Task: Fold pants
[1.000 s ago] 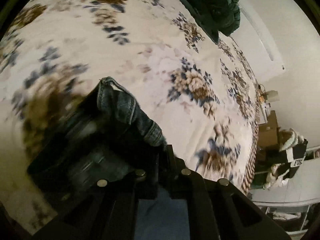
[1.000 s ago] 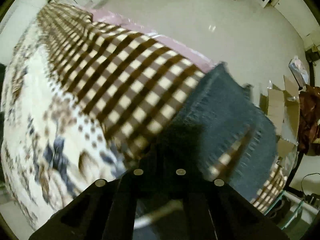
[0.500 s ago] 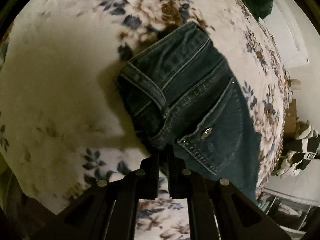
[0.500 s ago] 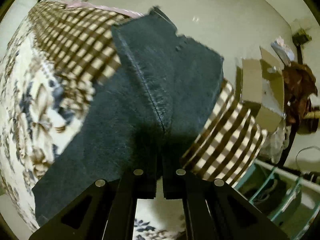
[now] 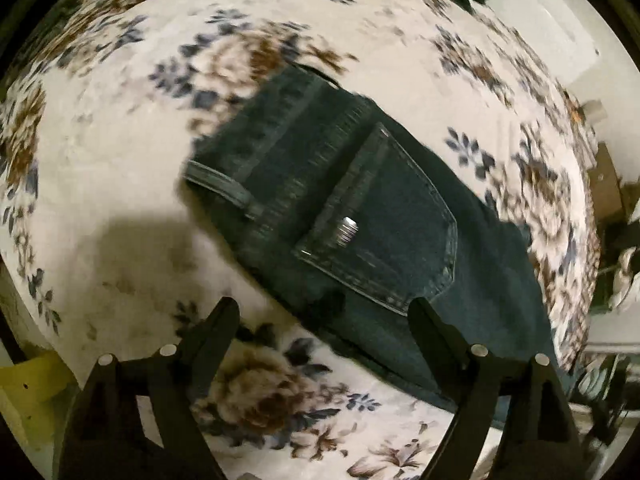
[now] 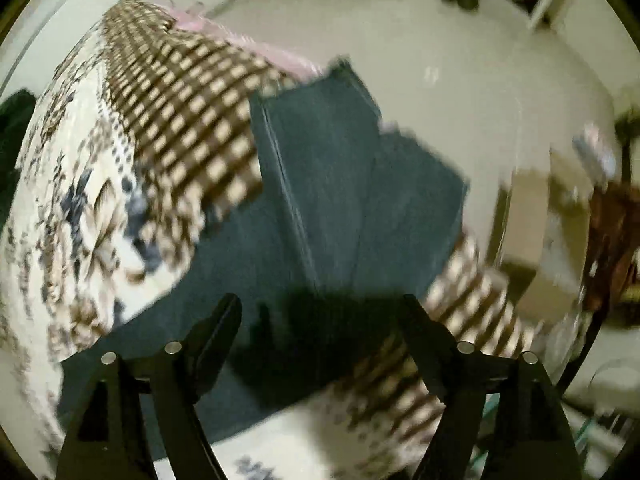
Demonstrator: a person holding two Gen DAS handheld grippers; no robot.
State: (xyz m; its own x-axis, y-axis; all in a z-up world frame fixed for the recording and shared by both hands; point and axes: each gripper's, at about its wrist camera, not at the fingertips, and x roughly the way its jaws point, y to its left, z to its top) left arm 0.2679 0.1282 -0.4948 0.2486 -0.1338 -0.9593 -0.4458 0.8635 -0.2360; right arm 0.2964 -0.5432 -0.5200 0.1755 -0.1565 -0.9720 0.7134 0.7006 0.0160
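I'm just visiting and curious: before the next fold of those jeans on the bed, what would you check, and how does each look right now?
1. Left gripper open and free of cloth: ok, fingers spread wide.
2. Right gripper open and free: ok.
3. Jeans waist end lying flat on the floral bedspread: ok, back pocket facing up.
4. Leg ends lined up: not ok, one hem sits further out than the other.
5. Leg ends fully on the bed: not ok, they reach past the checked border.
6. Wrinkles along the legs: cannot tell, picture blurred.
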